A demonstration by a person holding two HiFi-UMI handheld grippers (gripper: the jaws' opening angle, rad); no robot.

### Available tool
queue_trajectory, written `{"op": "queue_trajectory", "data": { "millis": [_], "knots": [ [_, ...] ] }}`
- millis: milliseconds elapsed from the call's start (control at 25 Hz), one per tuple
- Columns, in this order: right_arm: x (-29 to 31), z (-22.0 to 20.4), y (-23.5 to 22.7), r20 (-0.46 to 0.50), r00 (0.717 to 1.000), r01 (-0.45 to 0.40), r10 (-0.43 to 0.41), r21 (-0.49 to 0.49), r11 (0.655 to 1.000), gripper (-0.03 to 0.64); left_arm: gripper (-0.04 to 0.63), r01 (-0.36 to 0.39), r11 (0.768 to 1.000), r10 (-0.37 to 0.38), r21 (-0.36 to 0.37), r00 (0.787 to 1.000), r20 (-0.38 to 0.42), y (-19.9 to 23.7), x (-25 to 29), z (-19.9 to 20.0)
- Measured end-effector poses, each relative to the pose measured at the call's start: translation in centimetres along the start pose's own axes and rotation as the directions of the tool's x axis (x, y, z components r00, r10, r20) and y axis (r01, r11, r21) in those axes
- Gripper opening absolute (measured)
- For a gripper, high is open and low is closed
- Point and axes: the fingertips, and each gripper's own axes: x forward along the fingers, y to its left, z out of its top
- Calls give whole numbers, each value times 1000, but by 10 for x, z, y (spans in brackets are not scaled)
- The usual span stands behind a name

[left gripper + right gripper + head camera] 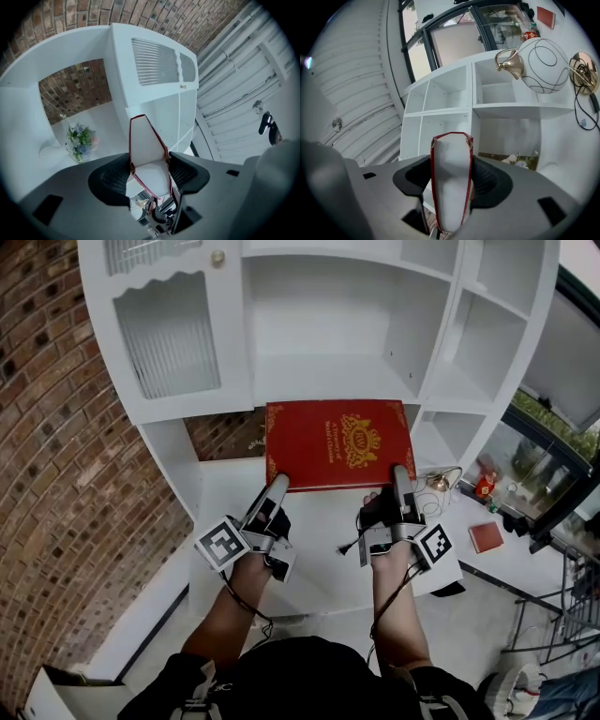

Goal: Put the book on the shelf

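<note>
Red book held up before the white shelf
Left gripper and right gripper both clamp its near edge (cover facing up); it's lifted, not yet shelved.

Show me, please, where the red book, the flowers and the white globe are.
red book (pixel 337 444): head view, middle of its front cover.
flowers (pixel 80 140): left gripper view, on the blooms.
white globe (pixel 543 65): right gripper view, its round surface.
</note>
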Motion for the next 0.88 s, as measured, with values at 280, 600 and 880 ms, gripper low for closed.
{"op": "queue_trajectory", "data": {
  "millis": [280,600,880],
  "knots": [
    [26,12,5,17,1000,-19,20,-17,1000,264,270,36,999,-36,14,999,9,-6,25,9],
    [58,21,-8,23,1000,11,-11,-27,1000,261,270,16,994,-15,112,1000,-8,11,51,26],
    [88,27,-33,17,997,71,-70,-56,996,268,273,-29,975,29,222,1000,5,20,72,43]
  ]
}}
